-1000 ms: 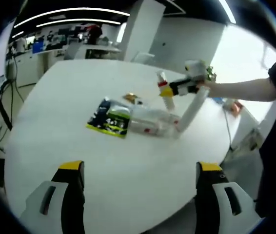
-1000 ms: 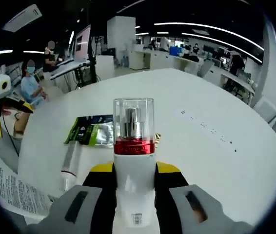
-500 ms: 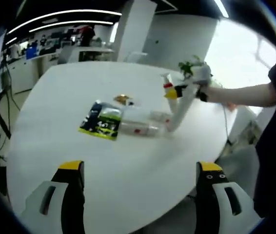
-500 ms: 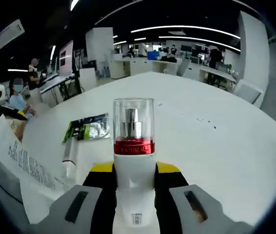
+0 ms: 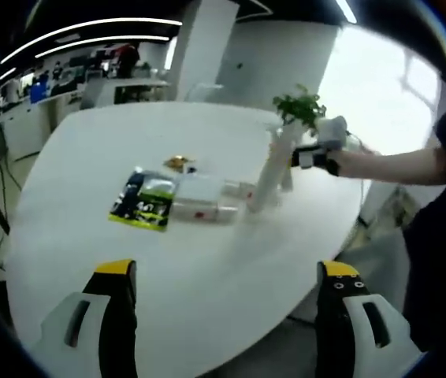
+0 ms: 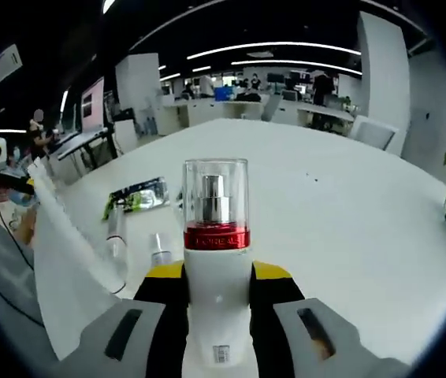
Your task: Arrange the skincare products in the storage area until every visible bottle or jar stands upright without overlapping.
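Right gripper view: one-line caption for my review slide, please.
Right gripper shut on a white pump bottle with a red band and clear cap, above the white table.

left gripper [image 5: 221, 295] jaws spread wide; right gripper [image 6: 217, 287] apparently clamped, arm outstretched.

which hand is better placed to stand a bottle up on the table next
Right. The right tool is shut on the white pump bottle, held upright above the white table. The left tool hangs open over the table edge, apart from the green packet.
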The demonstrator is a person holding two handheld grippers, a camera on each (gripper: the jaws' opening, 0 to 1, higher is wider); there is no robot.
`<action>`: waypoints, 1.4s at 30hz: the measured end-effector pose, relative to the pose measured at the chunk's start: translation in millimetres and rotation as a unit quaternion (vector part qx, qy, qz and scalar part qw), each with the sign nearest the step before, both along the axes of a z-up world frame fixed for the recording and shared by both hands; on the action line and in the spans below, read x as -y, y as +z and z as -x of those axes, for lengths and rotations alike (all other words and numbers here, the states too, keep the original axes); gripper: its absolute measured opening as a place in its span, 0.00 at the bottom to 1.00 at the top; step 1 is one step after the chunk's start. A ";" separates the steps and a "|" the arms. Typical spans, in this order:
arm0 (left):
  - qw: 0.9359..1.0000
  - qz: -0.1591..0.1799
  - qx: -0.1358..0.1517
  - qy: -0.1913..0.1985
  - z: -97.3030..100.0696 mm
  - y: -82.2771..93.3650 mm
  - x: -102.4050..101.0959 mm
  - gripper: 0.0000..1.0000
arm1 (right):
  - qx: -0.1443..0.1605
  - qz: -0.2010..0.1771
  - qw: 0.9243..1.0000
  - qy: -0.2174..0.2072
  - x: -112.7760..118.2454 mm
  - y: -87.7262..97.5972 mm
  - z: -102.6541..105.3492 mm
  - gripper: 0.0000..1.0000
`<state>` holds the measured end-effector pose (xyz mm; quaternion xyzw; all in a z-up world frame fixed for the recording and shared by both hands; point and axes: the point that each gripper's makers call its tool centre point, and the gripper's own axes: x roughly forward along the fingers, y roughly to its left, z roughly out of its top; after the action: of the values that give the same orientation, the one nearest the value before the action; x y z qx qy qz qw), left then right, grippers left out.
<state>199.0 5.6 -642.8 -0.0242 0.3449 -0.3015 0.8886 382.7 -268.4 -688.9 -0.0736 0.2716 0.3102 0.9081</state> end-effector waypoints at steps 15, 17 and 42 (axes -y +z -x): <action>0.999 0.014 0.006 -0.029 3.5 11.7 33.3 0.87 | 0.015 -0.027 0.999 -0.043 10.1 0.6 56.7 0.28; 0.999 0.017 0.006 -0.033 3.9 12.8 37.7 0.87 | 0.013 -0.042 0.998 -0.054 9.9 0.4 64.1 0.28; 0.996 0.040 0.006 -0.076 21.0 24.1 78.5 0.87 | 0.053 -0.067 0.996 0.001 -42.2 9.7 112.8 0.28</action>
<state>178.0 -72.9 -618.6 -0.0322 0.3283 -0.3819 0.8633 269.9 -226.2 -679.3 -0.0293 0.2019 0.3243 0.9237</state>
